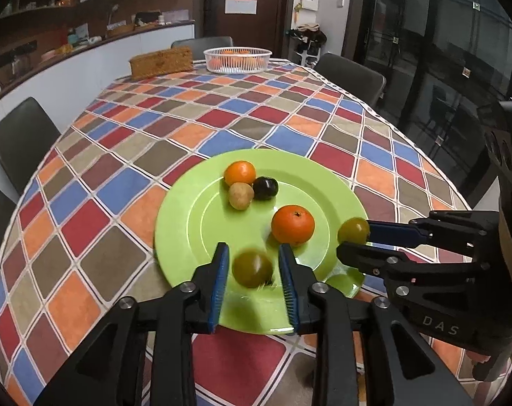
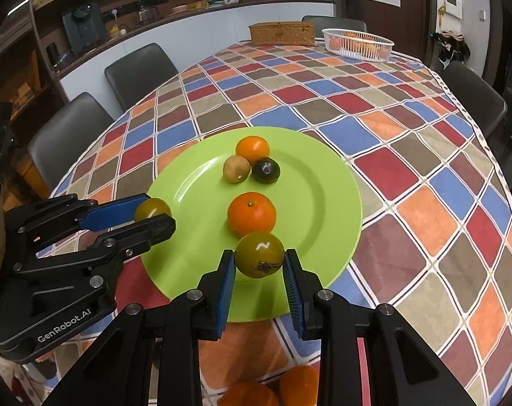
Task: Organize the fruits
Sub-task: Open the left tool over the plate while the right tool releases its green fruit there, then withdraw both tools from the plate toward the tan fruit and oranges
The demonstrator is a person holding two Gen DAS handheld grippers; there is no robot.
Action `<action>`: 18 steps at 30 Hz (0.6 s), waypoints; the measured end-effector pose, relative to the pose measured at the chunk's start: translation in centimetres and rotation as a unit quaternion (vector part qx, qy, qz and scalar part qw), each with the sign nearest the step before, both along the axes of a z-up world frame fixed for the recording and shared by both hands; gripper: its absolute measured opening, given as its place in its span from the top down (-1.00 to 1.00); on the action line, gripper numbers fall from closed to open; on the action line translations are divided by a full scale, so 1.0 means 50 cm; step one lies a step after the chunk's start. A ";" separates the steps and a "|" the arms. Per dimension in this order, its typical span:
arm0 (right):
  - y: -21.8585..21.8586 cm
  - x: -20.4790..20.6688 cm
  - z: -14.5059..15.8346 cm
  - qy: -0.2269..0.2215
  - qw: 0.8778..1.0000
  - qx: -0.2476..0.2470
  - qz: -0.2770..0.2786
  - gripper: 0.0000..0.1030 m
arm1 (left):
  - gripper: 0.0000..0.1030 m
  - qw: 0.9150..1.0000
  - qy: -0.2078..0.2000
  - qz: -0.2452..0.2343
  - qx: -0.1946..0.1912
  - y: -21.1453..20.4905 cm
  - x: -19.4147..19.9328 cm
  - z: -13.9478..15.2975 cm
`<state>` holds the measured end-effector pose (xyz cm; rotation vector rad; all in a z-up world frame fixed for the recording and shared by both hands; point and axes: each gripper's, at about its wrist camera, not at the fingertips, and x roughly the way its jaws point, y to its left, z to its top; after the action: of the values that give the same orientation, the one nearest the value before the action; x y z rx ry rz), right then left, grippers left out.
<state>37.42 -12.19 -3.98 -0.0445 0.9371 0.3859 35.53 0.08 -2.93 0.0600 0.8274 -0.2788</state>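
A green plate (image 1: 188, 223) (image 2: 334, 189) holds two oranges (image 1: 292, 225) (image 1: 239, 173), a tan fruit (image 1: 240, 196) and a dark plum (image 1: 265, 187). My left gripper (image 1: 254, 264) is open over the plate's near edge; a blurred green-brown fruit (image 1: 252, 269) sits between its fingers, untouched by either pad. It shows at the left of the right wrist view (image 2: 154, 215). My right gripper (image 2: 259, 264) is shut on another green-brown fruit (image 2: 260, 254) above the plate's near rim. It enters the left wrist view (image 1: 352, 237) from the right.
A checkered cloth (image 1: 222, 125) covers the table. A white basket of oranges (image 1: 237, 59) and a wicker box (image 1: 161, 62) stand at the far end. Dark chairs (image 2: 139, 71) line the sides. Two oranges (image 2: 300, 385) lie below my right gripper.
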 end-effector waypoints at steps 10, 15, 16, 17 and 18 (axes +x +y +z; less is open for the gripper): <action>-0.018 -0.049 0.038 -0.025 1.000 0.004 -0.006 0.38 | 0.32 0.999 -0.028 -0.010 0.034 -0.008 -0.069 0.037; -0.020 -0.104 0.072 -0.051 0.999 -0.001 -0.001 0.38 | 0.28 0.998 -0.046 -0.012 0.033 -0.009 -0.121 0.065; -0.021 -0.114 0.078 -0.056 0.998 0.001 0.000 0.38 | 0.27 0.998 -0.049 -0.012 0.032 -0.010 -0.132 0.072; -0.022 -0.127 0.085 -0.062 0.998 0.005 0.002 0.38 | 0.27 0.998 -0.054 -0.014 0.031 -0.010 -0.144 0.080; -0.023 -0.141 0.092 -0.068 0.998 0.007 0.003 0.38 | 0.27 0.998 -0.058 -0.015 0.031 -0.011 -0.153 0.085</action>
<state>30.36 -13.32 0.60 -0.0601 0.8000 0.3904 27.88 -0.48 1.31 0.1454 0.7195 -0.2752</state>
